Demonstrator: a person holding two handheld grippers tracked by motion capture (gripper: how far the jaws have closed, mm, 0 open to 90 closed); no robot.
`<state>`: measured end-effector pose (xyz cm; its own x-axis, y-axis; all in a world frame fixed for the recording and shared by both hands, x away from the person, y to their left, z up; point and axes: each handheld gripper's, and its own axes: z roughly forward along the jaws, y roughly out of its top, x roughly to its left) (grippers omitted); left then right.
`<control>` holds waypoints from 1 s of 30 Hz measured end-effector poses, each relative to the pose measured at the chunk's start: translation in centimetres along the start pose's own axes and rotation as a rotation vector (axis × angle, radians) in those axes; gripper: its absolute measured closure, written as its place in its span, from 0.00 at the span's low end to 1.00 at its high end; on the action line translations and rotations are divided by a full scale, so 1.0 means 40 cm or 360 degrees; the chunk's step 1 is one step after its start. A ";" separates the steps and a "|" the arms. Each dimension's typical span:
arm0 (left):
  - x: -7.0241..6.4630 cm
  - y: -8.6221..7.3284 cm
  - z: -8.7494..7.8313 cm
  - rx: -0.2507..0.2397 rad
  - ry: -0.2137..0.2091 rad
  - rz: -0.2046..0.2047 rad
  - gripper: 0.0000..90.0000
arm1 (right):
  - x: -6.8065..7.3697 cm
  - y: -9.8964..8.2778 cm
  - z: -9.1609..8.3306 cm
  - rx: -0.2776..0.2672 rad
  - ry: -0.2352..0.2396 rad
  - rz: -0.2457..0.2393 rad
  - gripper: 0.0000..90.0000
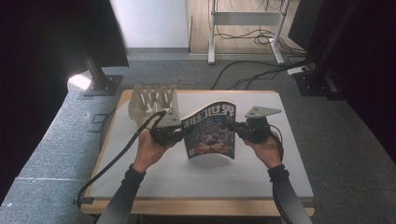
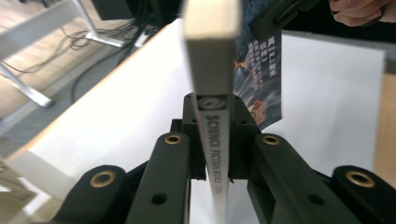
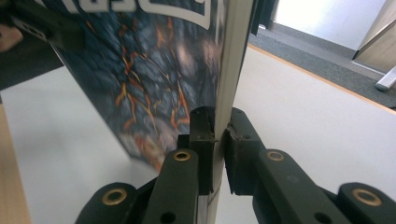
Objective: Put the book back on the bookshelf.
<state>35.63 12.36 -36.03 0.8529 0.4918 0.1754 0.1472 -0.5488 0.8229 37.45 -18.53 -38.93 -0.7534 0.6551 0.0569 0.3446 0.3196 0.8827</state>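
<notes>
A magazine (image 1: 208,133) with a dark, fiery cover and large white characters is held upright above the white table (image 1: 196,177), slightly bowed. My left gripper (image 1: 180,134) is shut on its spine edge; in the left gripper view the white spine (image 2: 215,135) reading "SCIENCE FICTION WORLD" runs between the black jaws of that left gripper (image 2: 215,112). My right gripper (image 1: 232,126) is shut on the opposite edge; in the right gripper view the page edge (image 3: 229,70) rises from between the jaws of the right gripper (image 3: 218,126), with the cover (image 3: 149,79) to its left.
A pale wooden rack (image 1: 153,100) with upright slats stands at the table's back left corner, just behind my left hand. Cables (image 1: 252,65) lie on the grey carpet beyond the table. Monitor stands (image 1: 100,84) sit on the floor at both far sides.
</notes>
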 end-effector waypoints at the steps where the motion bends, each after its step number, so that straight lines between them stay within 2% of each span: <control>1: -0.004 -0.004 0.005 0.0029 0.0015 0.0030 0.90 | -0.001 -0.009 0.007 0.0011 -0.0003 0.0000 0.90; 2: -0.007 -0.009 0.011 0.0012 0.0017 0.0036 0.90 | -0.001 -0.009 0.007 0.0011 -0.0003 0.0000 0.90; 3: -0.007 -0.013 0.014 -0.0020 -0.0009 0.0013 0.90 | -0.006 -0.024 0.014 -0.0006 -0.0014 0.0026 0.90; 5: -0.005 -0.013 0.019 -0.0035 -0.0040 0.0005 0.90 | -0.009 -0.029 0.014 -0.0011 -0.0019 0.0033 0.90; 7: 0.002 -0.014 0.034 -0.0011 -0.0069 -0.0027 0.86 | -0.013 -0.035 0.010 -0.0004 -0.0019 0.0032 0.90; 8: 0.004 -0.016 0.045 0.0007 -0.0062 -0.0023 0.78 | -0.015 -0.039 0.007 -0.0008 -0.0001 0.0034 0.90; 11: 0.011 -0.024 0.075 0.0036 -0.0069 -0.0047 0.72 | -0.012 -0.039 0.007 -0.0012 -0.0003 0.0025 0.90; 13: 0.014 -0.025 0.085 0.0043 -0.0050 -0.0056 0.76 | -0.011 -0.038 0.008 -0.0016 -0.0002 0.0021 0.89; 14: 0.018 -0.025 0.086 0.0044 -0.0045 -0.0063 0.87 | -0.010 -0.039 0.007 -0.0009 -0.0010 0.0010 0.89; 17: 0.029 -0.022 0.085 0.0050 -0.0086 -0.0085 0.91 | -0.011 -0.041 0.004 -0.0005 -0.0003 0.0007 0.88; 20: 0.033 -0.017 0.084 0.0073 -0.0104 -0.0068 0.91 | -0.012 -0.047 0.000 -0.0019 -0.0009 0.0006 0.85; 24: 0.036 -0.019 0.078 0.0074 -0.0132 -0.0067 0.92 | -0.012 -0.063 -0.006 0.0011 -0.0096 -0.0023 0.78; 26: 0.040 -0.017 0.075 0.0068 -0.0158 -0.0092 0.92 | -0.020 -0.082 -0.014 0.0029 -0.0132 -0.0012 0.70; 27: 0.042 -0.016 0.072 0.0071 -0.0166 -0.0100 0.92 | -0.020 -0.082 -0.014 0.0029 -0.0132 -0.0012 0.70; 30: 0.048 -0.013 0.060 0.0082 -0.0177 -0.0128 0.92 | -0.028 -0.105 -0.017 0.0055 -0.0158 0.0011 0.61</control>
<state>38.40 11.98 -37.42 0.8872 0.4590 0.0466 0.2405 -0.5462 0.8024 36.46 -21.08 -42.36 -0.6923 0.7214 0.0153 0.3704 0.3371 0.8655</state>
